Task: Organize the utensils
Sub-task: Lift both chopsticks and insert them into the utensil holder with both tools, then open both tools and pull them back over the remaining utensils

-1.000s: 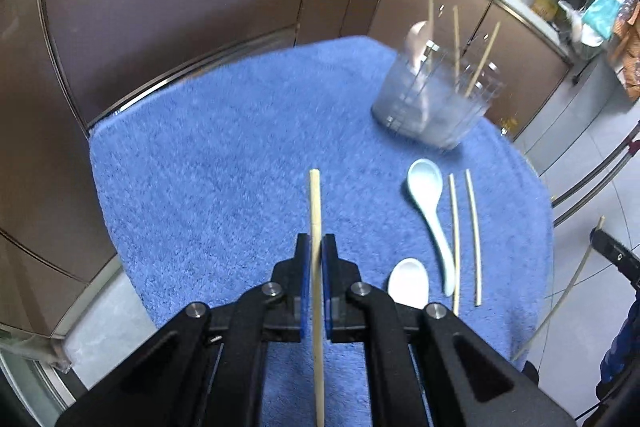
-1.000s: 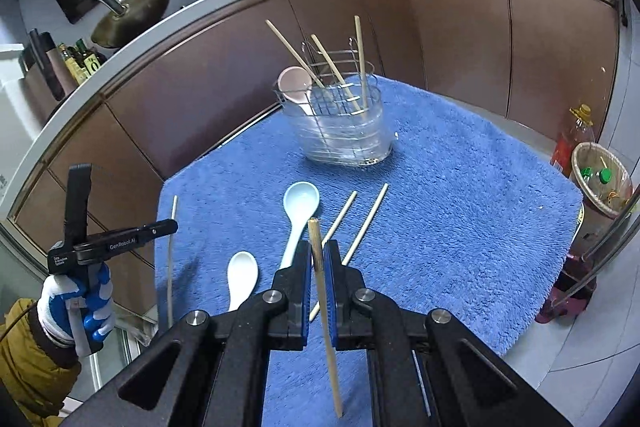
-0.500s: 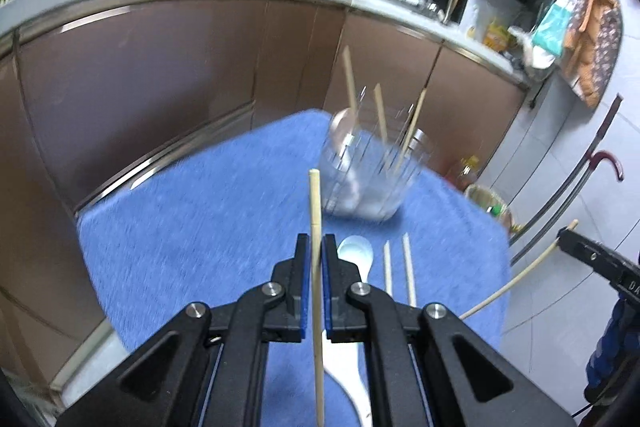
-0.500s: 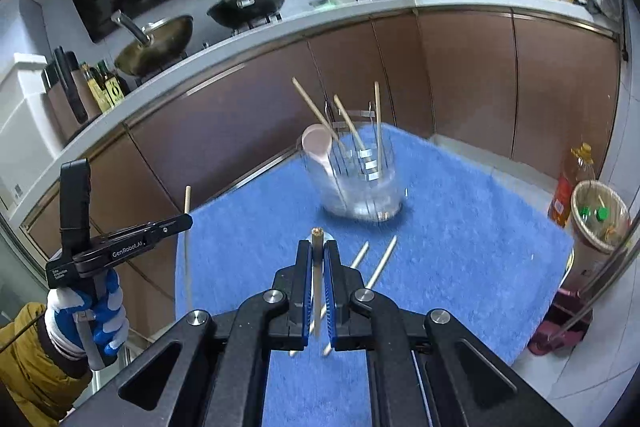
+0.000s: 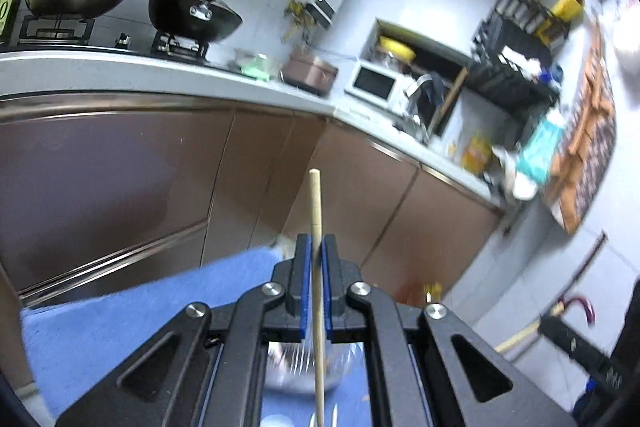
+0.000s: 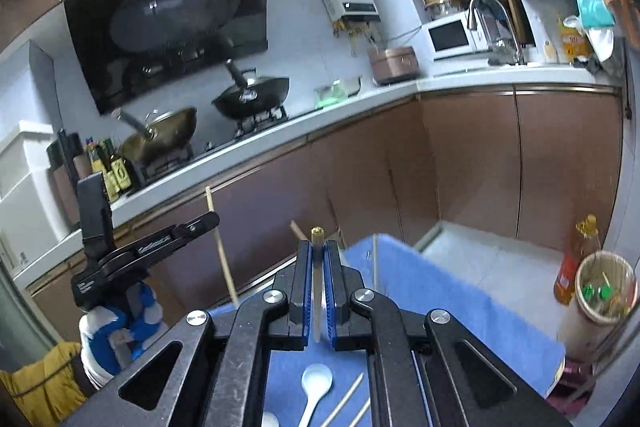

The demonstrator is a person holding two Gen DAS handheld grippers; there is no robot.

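Both cameras have tilted upward since a second ago: the holder that stood in plain view then now shows only as a blur low in my left view, under the fingers, and the kitchen wall fills most of both frames. My left hand-held gripper [image 5: 316, 255] is clamped on a chopstick [image 5: 315, 203], its blue pads closed against the shaft with no visible gap; the stick runs upright through the grip, its top above the fingertips and its lower end toward the utensil holder [image 5: 304, 371]. My right hand-held gripper [image 6: 316, 259] is likewise clenched on a second chopstick [image 6: 317, 235], seen nearly end-on, with only a short length showing above the pads. On the blue towel [image 6: 440, 291] covering the tabletop, a white spoon [image 6: 314, 387] and loose chopsticks [image 6: 346, 399] lie unsorted, near one another. Sticks already stand in the holder, their tips visible past my right fingers. Risks noted: the holder sits largely hidden behind my own fingers, so I judge an insertion from this attitude would be partly blind, and a lower tip could catch the rim or a standing stick and tip the holder or skid aside. Both tools are closing on the same spot, so the two held sticks could clash. A thin round shaft held at one point may also pivot in the pads.
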